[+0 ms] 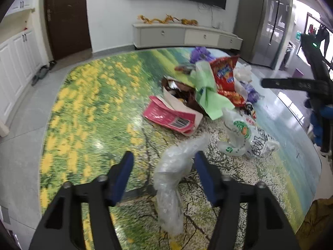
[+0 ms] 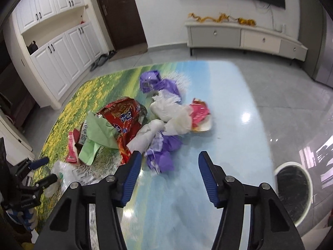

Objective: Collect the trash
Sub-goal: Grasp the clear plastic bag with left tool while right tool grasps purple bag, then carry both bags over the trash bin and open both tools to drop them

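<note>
Trash is heaped mid-table (image 1: 87, 108); clear bubble-wrap twist (image 1: 172, 179) lies between the left gripper (image 1: 164, 162) fingers, long axis running roughly along them, hugging the right-hand pad, contact unclear, jaws part open, nothing clamped. Right gripper (image 2: 169, 162) also part open and empty, purple bag (image 2: 161, 156) just ahead toward its left finger, white bin (image 2: 293, 191) off the table's right edge. Left looks nearer a grab.

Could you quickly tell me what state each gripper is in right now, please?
Left gripper: open, clear crumpled plastic wrap between its jaws, not clamped.
Right gripper: open, holding nothing, just short of the purple bag.
</note>
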Demonstrator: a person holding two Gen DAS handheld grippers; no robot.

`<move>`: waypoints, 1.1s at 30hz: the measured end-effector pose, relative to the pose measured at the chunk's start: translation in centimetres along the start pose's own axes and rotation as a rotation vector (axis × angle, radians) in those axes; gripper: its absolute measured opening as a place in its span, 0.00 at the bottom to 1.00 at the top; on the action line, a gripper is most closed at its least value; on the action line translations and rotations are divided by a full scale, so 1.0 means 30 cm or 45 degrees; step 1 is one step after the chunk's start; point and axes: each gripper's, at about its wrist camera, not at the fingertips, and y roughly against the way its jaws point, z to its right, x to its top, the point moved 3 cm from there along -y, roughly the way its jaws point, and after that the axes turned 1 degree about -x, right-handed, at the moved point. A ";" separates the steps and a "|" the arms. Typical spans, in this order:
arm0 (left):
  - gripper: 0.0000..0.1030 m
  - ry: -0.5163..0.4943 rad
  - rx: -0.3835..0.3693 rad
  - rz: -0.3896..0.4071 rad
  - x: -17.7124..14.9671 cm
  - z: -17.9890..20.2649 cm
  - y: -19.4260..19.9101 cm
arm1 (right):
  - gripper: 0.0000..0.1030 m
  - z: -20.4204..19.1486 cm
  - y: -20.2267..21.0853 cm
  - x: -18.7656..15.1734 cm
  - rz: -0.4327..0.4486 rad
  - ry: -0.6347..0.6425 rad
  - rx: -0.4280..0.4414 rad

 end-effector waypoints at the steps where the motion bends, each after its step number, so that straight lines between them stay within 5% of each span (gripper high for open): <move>1: 0.48 -0.001 -0.013 -0.007 -0.002 0.000 -0.013 | 0.51 0.000 -0.017 0.008 -0.011 -0.003 0.004; 5: 0.29 0.012 -0.068 -0.023 -0.016 0.004 -0.039 | 0.42 0.008 -0.092 0.020 -0.067 -0.029 0.011; 9: 0.27 0.025 -0.099 0.003 -0.024 0.005 -0.027 | 0.28 0.015 -0.135 0.006 -0.114 -0.053 0.041; 14: 0.26 0.033 -0.094 0.056 -0.027 0.012 0.033 | 0.26 0.001 -0.087 -0.028 -0.104 -0.037 0.054; 24: 0.26 -0.003 -0.028 0.205 -0.026 0.077 0.257 | 0.26 -0.033 0.219 -0.136 0.068 -0.002 0.091; 33: 0.26 -0.155 -0.130 0.302 0.068 0.370 0.439 | 0.26 0.070 0.642 -0.240 0.352 0.014 -0.013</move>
